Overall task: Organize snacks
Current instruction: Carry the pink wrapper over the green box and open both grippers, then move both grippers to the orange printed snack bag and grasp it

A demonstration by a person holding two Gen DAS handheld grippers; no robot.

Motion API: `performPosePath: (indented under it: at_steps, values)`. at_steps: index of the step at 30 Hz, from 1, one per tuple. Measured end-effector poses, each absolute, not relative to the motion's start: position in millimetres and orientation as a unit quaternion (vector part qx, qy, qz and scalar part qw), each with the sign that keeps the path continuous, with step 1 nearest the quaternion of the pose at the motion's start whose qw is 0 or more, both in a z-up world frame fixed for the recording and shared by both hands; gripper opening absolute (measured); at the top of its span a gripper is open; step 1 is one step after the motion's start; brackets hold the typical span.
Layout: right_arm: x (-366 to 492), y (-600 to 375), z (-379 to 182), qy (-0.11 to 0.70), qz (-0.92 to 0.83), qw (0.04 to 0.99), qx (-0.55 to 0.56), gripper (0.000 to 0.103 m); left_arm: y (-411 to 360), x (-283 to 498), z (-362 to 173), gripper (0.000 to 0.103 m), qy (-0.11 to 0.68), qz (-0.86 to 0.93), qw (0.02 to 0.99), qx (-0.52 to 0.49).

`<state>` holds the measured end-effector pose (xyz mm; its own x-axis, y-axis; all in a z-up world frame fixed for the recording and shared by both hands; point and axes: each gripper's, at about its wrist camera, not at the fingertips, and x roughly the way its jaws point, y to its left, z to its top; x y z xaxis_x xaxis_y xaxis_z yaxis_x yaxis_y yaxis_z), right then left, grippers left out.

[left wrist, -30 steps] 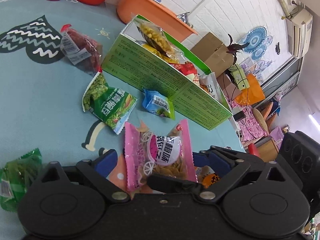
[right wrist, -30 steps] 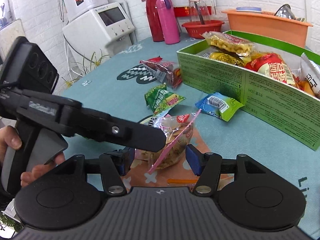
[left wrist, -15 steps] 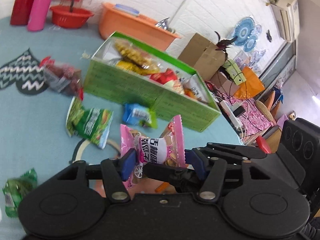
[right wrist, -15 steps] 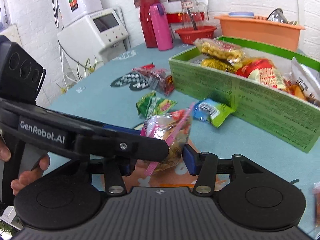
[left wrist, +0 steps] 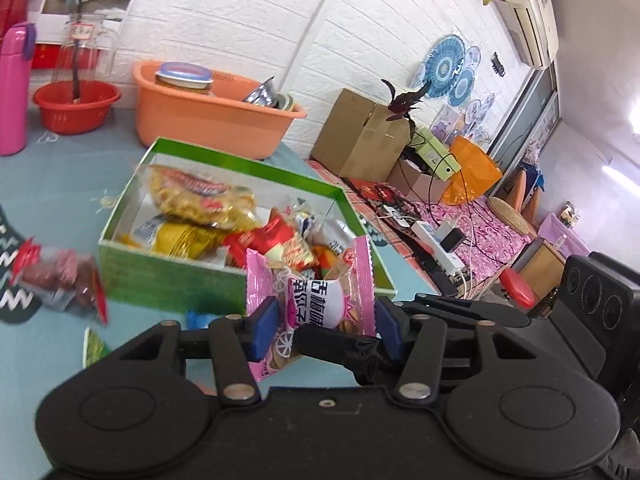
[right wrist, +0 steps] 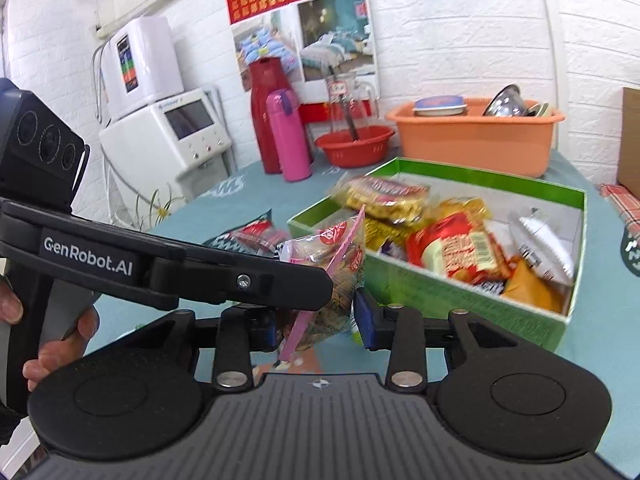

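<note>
A pink snack bag (left wrist: 316, 296) hangs in the air between both grippers, lifted off the table. My left gripper (left wrist: 324, 326) is shut on the pink bag; its blue pads press the bag's sides. My right gripper (right wrist: 316, 324) is shut on the same bag (right wrist: 332, 272) from the other side. The green snack box (left wrist: 168, 276) lies just beyond, holding several packets; it also shows in the right wrist view (right wrist: 440, 296). A dark red snack bag (left wrist: 60, 280) lies on the teal table left of the box.
An orange basin (left wrist: 208, 120), a red bowl (left wrist: 76, 108) and a pink flask (left wrist: 14, 88) stand behind the box. A green packet's corner (left wrist: 94, 348) lies on the table near my left gripper. A white appliance (right wrist: 168, 132) stands far left.
Both grippers have risen with the pink bag, from the table surface up toward the green box. The loose packets on the table have dropped out of sight below.
</note>
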<state>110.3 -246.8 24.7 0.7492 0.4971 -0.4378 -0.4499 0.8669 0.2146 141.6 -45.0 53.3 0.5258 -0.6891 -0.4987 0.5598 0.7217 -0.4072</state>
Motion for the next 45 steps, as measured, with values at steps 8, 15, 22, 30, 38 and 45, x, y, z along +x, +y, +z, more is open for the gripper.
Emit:
performPosePath:
  at_steps: [8, 15, 22, 30, 38, 45]
  values:
    - [136.7, -275.7, 36.7, 0.214, 0.221, 0.949, 0.066, 0.062, -82.5, 179.2, 68.2, 0.066, 0.308, -0.372, 0.872, -0.076]
    - [168.8, -296.0, 38.1, 0.203, 0.199, 0.954, 0.094, 0.062, -104.1, 219.1, 64.1, 0.066, 0.303, -0.379, 0.871, -0.075]
    - [198.4, -307.2, 20.0, 0.201, 0.177, 0.957, 0.108, 0.070, -110.1, 242.8, 46.2, 0.103, 0.317, -0.371, 0.869, -0.080]
    - [207.0, -306.8, 4.6, 0.205, 0.131, 0.968, 0.066, 0.103, -98.2, 237.8, 44.9, 0.103, 0.311, -0.345, 0.882, -0.081]
    - [182.7, -305.2, 28.1, 0.183, 0.143, 0.970, 0.076, 0.103, -81.1, 201.4, 67.2, 0.103, 0.288, -0.347, 0.889, -0.084]
    - [141.1, -303.8, 45.4, 0.176, 0.167, 0.968, 0.063, 0.103, -47.8, 151.6, 81.4, 0.103, 0.284, -0.320, 0.899, -0.095]
